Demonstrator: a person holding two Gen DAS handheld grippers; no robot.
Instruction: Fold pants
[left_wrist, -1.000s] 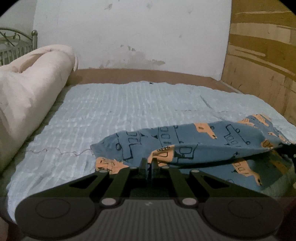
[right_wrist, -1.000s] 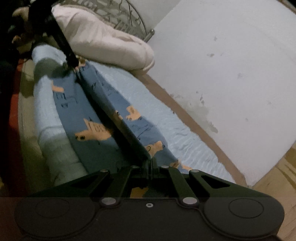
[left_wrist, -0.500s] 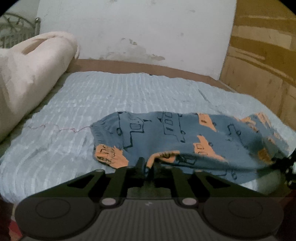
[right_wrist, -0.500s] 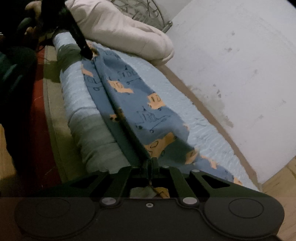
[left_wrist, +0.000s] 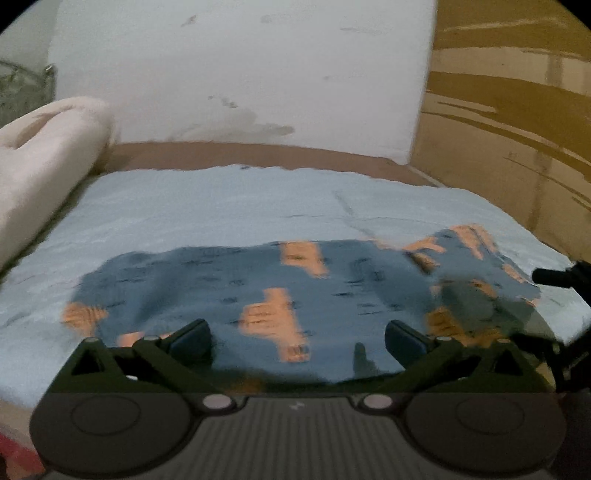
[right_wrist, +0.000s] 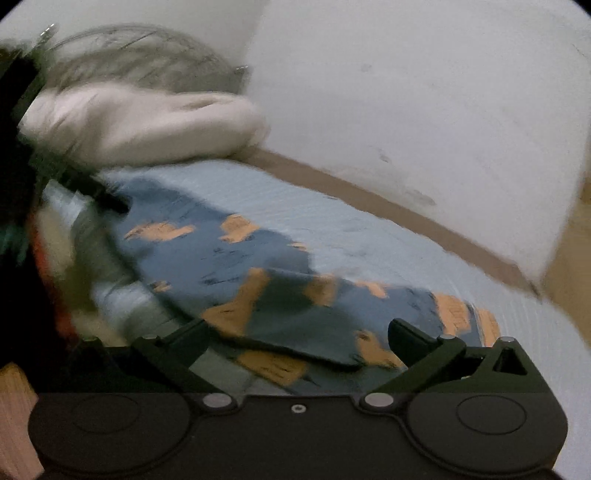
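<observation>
Blue pants (left_wrist: 295, 291) with orange truck prints lie spread across the near part of the bed, blurred by motion. My left gripper (left_wrist: 297, 334) is opening, its jaws wide over the near edge of the cloth and no pad pressing on it. My right gripper (right_wrist: 299, 332) is also opening, jaws wide apart above the other end of the pants (right_wrist: 240, 266), gripping nothing. In the left wrist view the right gripper (left_wrist: 554, 275) shows at the far right edge. In the right wrist view the left gripper (right_wrist: 107, 199) is a dark blur at the pants' far end.
A pale blue quilt (left_wrist: 221, 206) covers the bed. A rolled cream blanket (left_wrist: 44, 155) lies along its head end before a metal headboard (right_wrist: 140, 55). White wall behind, wooden panel (left_wrist: 509, 129) to the right. A person's dark clothing (right_wrist: 18, 258) fills the left edge.
Both grippers were shut on the pants' near edge and now stand wide open. The cloth has dropped flat onto the quilt. Both views have shifted and the right one has rolled.
</observation>
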